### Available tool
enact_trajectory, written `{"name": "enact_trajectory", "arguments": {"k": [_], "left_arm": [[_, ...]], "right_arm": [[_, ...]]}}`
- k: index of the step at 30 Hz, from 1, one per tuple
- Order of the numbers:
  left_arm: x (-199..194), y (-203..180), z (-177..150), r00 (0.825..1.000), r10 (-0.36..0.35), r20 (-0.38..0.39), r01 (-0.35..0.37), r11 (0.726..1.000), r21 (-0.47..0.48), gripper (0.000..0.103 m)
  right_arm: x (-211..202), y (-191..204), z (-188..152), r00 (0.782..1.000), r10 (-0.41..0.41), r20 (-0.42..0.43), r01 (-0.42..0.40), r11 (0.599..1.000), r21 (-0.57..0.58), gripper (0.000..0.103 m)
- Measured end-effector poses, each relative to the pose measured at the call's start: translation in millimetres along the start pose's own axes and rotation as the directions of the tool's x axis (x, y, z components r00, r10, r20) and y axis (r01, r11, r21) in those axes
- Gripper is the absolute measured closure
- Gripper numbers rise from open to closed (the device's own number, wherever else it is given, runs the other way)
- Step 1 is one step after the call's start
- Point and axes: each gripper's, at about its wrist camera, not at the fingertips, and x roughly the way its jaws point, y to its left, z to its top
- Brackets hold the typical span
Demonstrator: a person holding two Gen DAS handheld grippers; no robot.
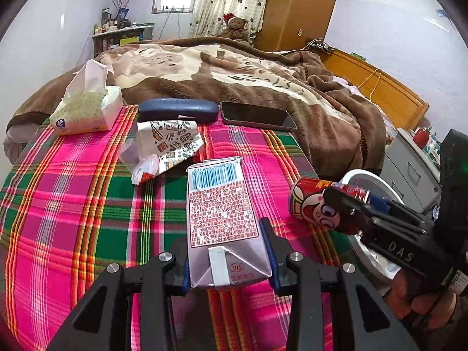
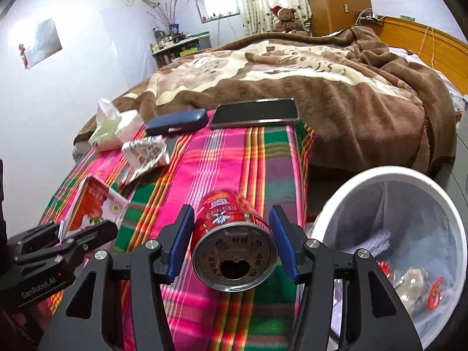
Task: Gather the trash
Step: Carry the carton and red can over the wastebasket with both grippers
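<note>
Here, in the left wrist view, the left gripper (image 1: 228,251) clamps the milk carton (image 1: 223,219), long axis running straight ahead above the plaid blanket (image 1: 73,204). In the right wrist view, the right gripper (image 2: 232,241) brackets the red can (image 2: 232,245), seemingly holding it, with the white bin (image 2: 389,175) just to its right, so that hand is nearer.

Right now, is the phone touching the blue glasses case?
Apart. In the left wrist view, a strip of plaid blanket shows between the phone and the glasses case.
</note>
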Motion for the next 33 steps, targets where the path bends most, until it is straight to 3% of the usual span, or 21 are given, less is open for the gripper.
{"name": "enact_trajectory", "arguments": {"k": [8, 12, 22, 29, 33], "left_arm": [[-4, 5, -12, 1.0, 0.017, -0.016, -0.017, 1.0, -0.017, 0.064], [-4, 8, -13, 0.999, 0.024, -0.021, -0.025, 0.999, -0.025, 0.064], [-1, 12, -10, 0.999, 0.027, -0.032, -0.028, 0.999, -0.036, 0.064], [-3, 13, -8, 0.999, 0.033, -0.024, -0.033, 0.999, -0.034, 0.064], [0, 15, -7, 0.999, 0.041, -0.034, -0.043, 0.999, -0.034, 0.064]], "right_arm": [[12, 13, -16, 0.996, -0.001, -0.091, -0.006, 0.997, -0.077, 0.049], [21, 24, -8, 0.991, -0.007, -0.132, -0.01, 0.991, -0.131, 0.049], [39, 24, 1, 0.983, 0.029, -0.182, -0.04, 0.997, -0.058, 0.049], [49, 29, 11, 0.963, 0.071, -0.259, -0.087, 0.995, -0.052, 0.048], [50, 32, 9, 0.972, 0.039, -0.232, -0.056, 0.996, -0.07, 0.049]]}}
